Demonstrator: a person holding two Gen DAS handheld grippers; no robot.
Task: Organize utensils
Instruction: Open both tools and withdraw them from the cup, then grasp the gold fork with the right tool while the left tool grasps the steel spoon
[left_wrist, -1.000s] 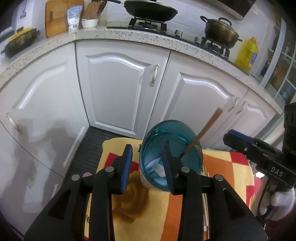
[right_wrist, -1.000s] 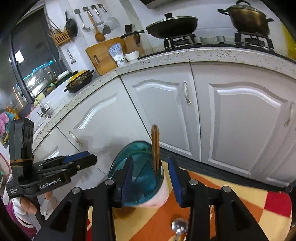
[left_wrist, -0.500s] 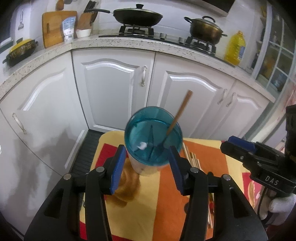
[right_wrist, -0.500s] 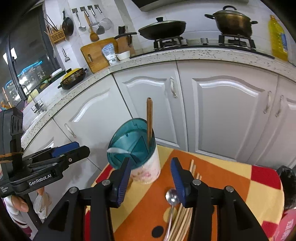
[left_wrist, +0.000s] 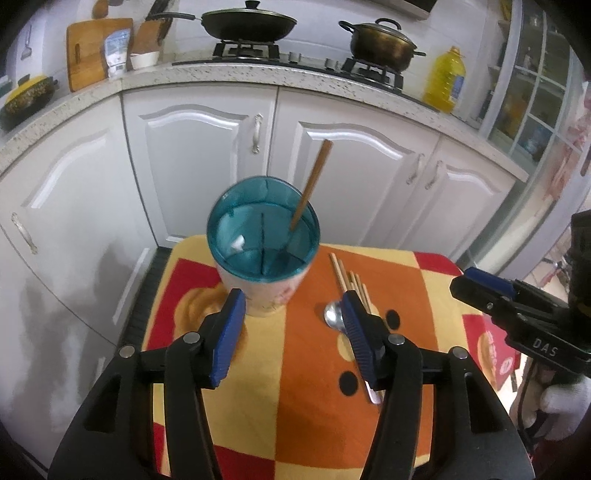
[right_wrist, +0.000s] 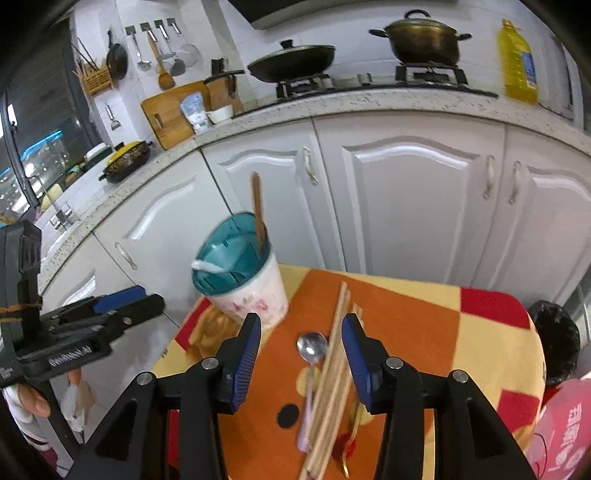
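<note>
Right wrist view looks down on the checked tablecloth, where the right gripper hangs with its blue pads spread wide and nothing between them, directly above the loose utensils. A steel spoon lies bowl-up toward the cabinets, touching a bundle of wooden chopsticks that runs from mid-cloth toward the near edge. The utensil holder, a teal-rimmed divided cup, stands near the cloth's far left corner with one wooden chopstick already leaning in a rear compartment and something white in another.

The left gripper is likewise parted and empty, just in front of the holder, with the spoon beside its right pad.

The step in hand looks to be picking up the next piece. Since spoon and chopsticks touch, the right gripper would do well to descend over one item only, closing across the spoon's narrow neck or a single stick's upper end, so neighbours are not dragged along. Lifting straight up before swinging toward the cup should avoid scattering the bundle. The left gripper could steady the holder's wall, as the tall cup may tip when something is dropped in.
</note>
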